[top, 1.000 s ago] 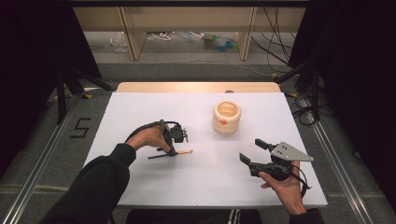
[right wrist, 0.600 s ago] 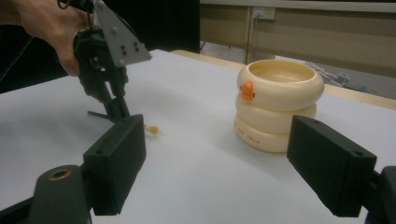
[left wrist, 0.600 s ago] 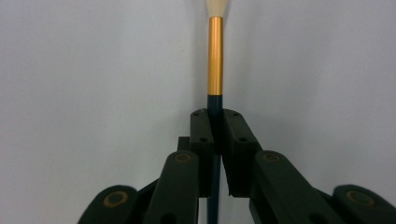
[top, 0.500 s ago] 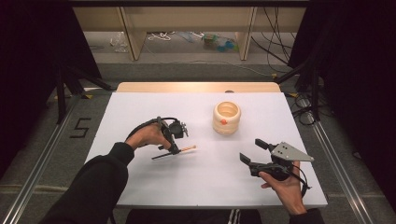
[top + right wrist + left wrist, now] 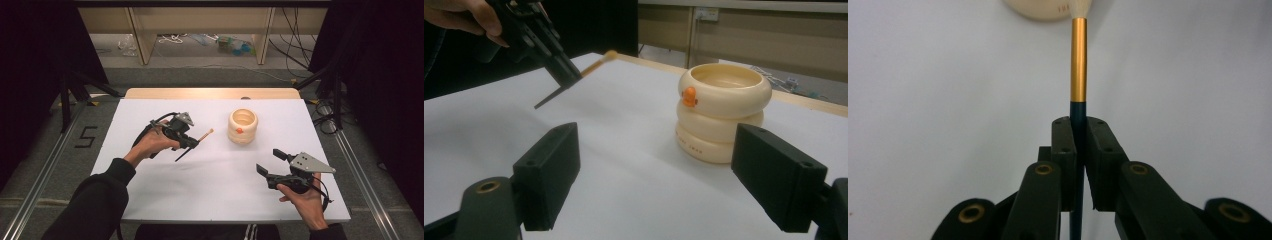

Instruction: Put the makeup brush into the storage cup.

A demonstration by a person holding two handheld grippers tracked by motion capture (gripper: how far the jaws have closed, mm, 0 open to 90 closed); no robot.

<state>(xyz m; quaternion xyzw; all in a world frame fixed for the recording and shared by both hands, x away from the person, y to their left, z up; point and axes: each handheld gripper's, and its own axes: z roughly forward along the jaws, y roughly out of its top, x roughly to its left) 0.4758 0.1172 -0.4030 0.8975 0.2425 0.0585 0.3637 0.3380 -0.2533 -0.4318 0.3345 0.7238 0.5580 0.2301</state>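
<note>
My left gripper is shut on a thin brush and holds it above the white table, pale tip aimed toward a cream ringed cup. In the left gripper view the jaws pinch the dark handle, and the brush's gold ferrule reaches up to the cup. My right gripper rests low at the near right with its jaws wide apart and nothing between them. From the right gripper I see the cup with an orange knob, and the left gripper carrying the brush.
A wooden strip borders the table's far edge. Beyond it stand shelf legs and cables on the floor. Metal rails run along both sides, and a "5" mark lies at the left.
The left hand has lifted the brush off the table and carried it up and toward the cup. The right hand has stayed where it was.
</note>
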